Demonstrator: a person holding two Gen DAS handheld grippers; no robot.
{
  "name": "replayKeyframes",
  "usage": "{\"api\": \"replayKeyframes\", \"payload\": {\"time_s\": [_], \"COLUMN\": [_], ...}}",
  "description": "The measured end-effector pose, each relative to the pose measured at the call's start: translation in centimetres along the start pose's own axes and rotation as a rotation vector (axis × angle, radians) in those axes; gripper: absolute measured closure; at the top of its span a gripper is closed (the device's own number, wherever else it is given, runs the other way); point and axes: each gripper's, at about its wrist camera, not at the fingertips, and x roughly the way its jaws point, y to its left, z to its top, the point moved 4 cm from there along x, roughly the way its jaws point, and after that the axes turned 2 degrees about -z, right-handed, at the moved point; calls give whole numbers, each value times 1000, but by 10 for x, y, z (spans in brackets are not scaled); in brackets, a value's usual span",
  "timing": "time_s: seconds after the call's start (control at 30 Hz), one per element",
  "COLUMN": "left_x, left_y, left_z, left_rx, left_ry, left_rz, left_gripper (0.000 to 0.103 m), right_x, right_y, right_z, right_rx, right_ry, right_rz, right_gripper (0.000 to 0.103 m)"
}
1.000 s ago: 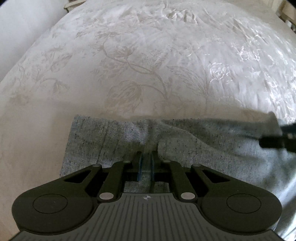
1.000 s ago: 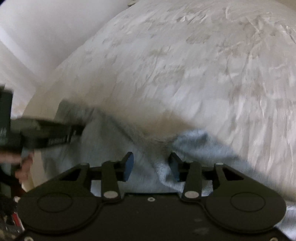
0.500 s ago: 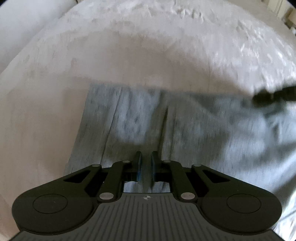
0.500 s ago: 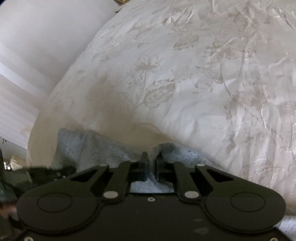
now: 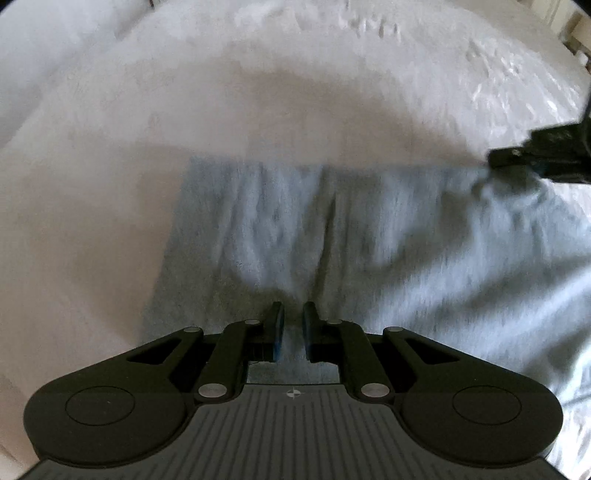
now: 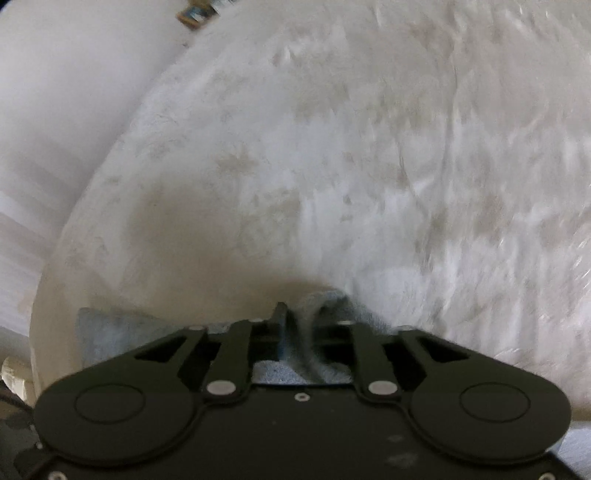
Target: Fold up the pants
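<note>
Grey-blue pants [image 5: 369, 236] lie spread on a white bedspread [image 5: 258, 92] with a flower pattern. In the left wrist view my left gripper [image 5: 293, 325] is shut on the near edge of the pants, with a narrow gap between the fingers. My right gripper [image 5: 535, 158] shows there at the far right, at the pants' far right corner. In the right wrist view my right gripper [image 6: 300, 325] is shut on a bunched fold of the pants [image 6: 325, 306]. Both views are blurred by motion.
The bedspread [image 6: 332, 166] fills most of both views. A white wall [image 6: 55, 92] runs along the bed's left side. A small dark object [image 6: 195, 13] sits past the bed's far edge.
My right gripper has shut on the pants' edge and lifted it. My left gripper has risen and pulled back, holding the cloth, so more of the pants shows stretched out ahead.
</note>
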Motion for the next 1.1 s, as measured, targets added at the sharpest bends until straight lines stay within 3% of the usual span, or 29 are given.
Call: {"api": "replayKeyframes", "payload": {"time_s": [0.07, 0.13, 0.27, 0.37, 0.53, 0.7, 0.77, 0.9, 1.0, 1.1], "left_x": [-10, -15, -8, 4, 38, 33, 22, 5, -1, -4], "left_y": [-8, -21, -55, -76, -81, -81, -82, -94, -111, -134], "left_z": [13, 25, 29, 17, -15, -4, 5, 30, 51, 71], "left_rx": [23, 39, 101, 145, 223, 223, 214, 219, 237, 270], "left_ry": [-58, -90, -79, -32, 70, 84, 44, -36, -71, -105], "left_rz": [6, -44, -122, -162, -147, -141, -115, -95, -98, -124], "left_gripper": [91, 91, 91, 91, 91, 91, 91, 91, 91, 91], "right_x": [-22, -44, -78, -96, -113, -122, -131, -149, -146, -131], "right_y": [-1, -7, -24, -38, -69, -111, -111, -110, -117, -126], "right_z": [1, -2, -23, -48, -94, -134, -134, -112, -87, -70], "right_rx": [-18, -18, -31, 8, 64, 82, 17, -160, -220, -323], "right_ry": [-72, -115, -128, -110, -58, 58, 56, -45, -69, -20], "right_rz": [-10, -13, -64, -78, -159, -249, -245, -235, -218, -167], "right_gripper": [69, 68, 68, 68, 68, 78, 76, 57, 56, 56]}}
